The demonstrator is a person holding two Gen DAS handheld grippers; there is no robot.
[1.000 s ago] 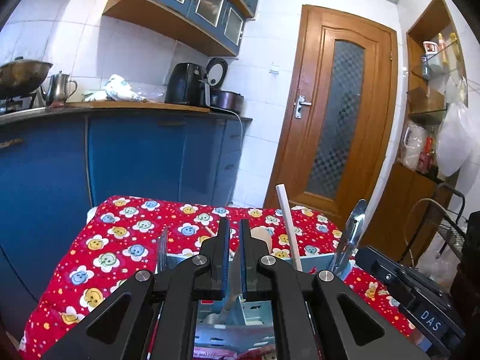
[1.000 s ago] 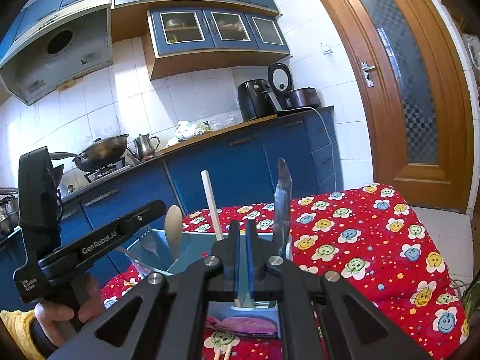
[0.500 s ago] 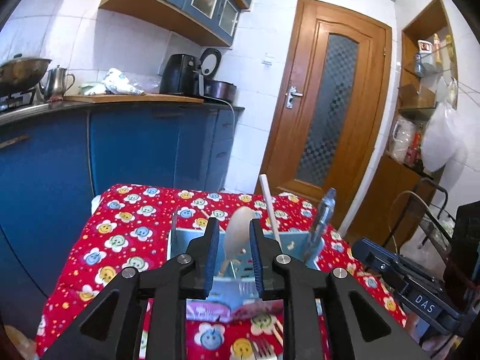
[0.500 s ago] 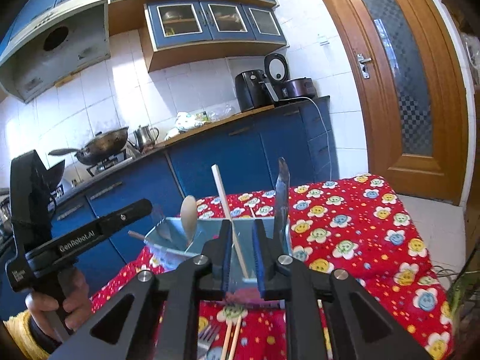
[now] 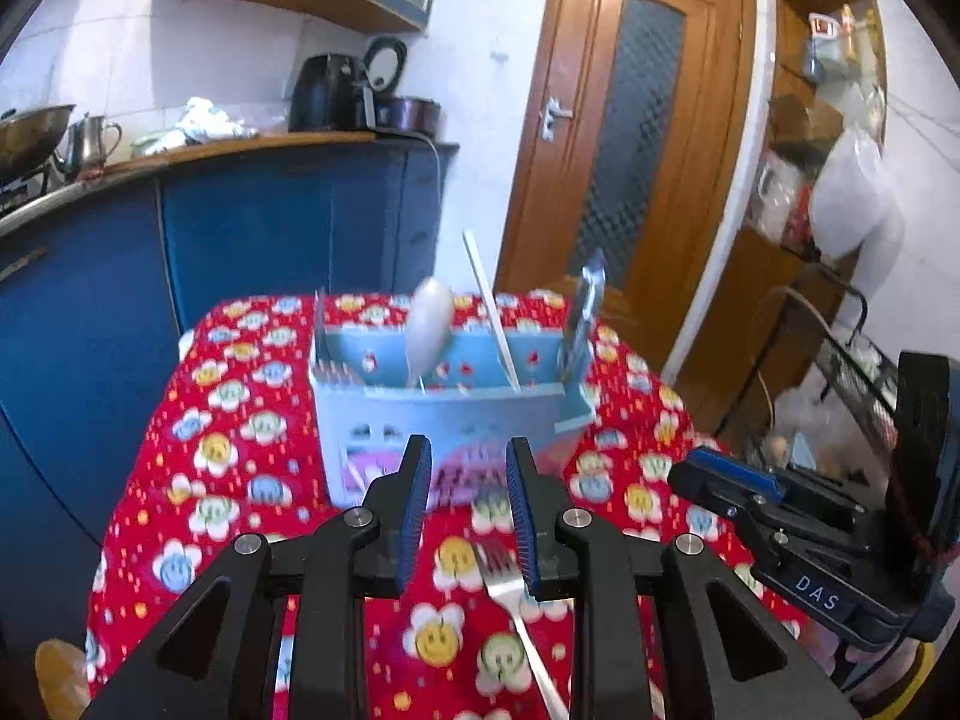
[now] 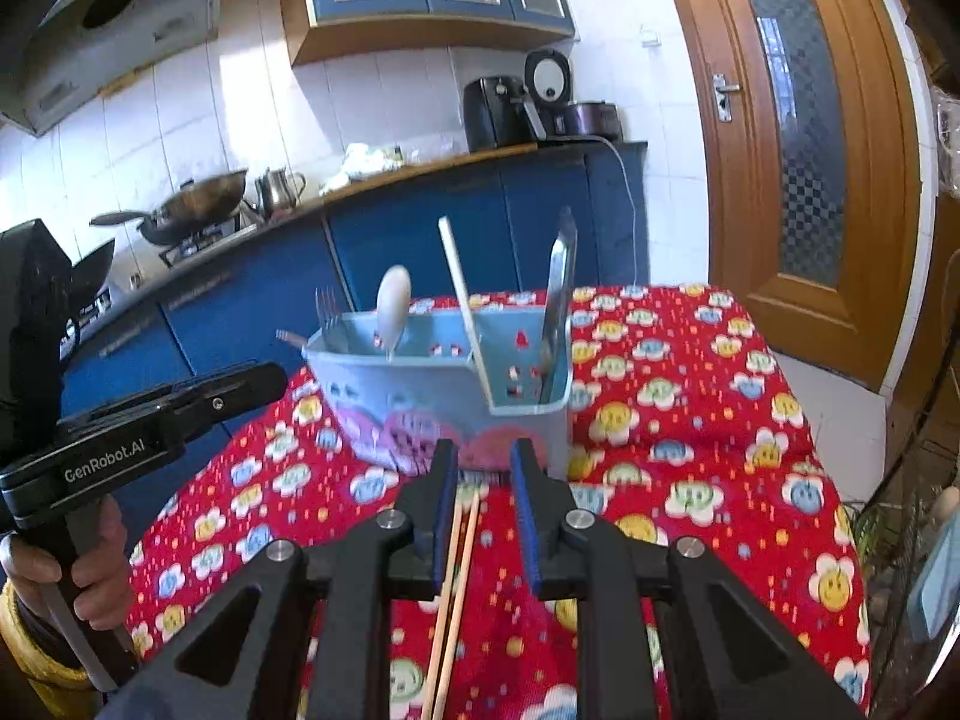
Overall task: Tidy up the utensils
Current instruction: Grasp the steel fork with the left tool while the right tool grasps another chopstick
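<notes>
A kitchen with white wall tiles, blue cabinets (image 6: 456, 228) and a brown wooden door (image 5: 636, 138) with a patterned glass panel. In front stands a desk covered by a red cloth printed with smiling flowers (image 6: 708, 420).

Near the cloth's far end sits a pale blue plastic utensil caddy (image 5: 444, 420) with compartments. It already holds, upright or leaning, a white spoon (image 5: 429, 324), a pale stick-like handle (image 5: 489, 312), a steel knife (image 5: 582, 312) at its right end and forks (image 6: 327, 312) at its left.

The left gripper (image 5: 468, 501) hovers above the cloth, jaws released and empty, over a steel fork (image 5: 510, 588) lying flat. The right gripper (image 6: 485, 495) hovers likewise, jaws released, over a pair of wooden chopsticks (image 6: 453, 588) lying flat.

This looks like the pick-up step: each gripper likely needs to descend, close on its utensil, then carry it to the caddy.
</notes>
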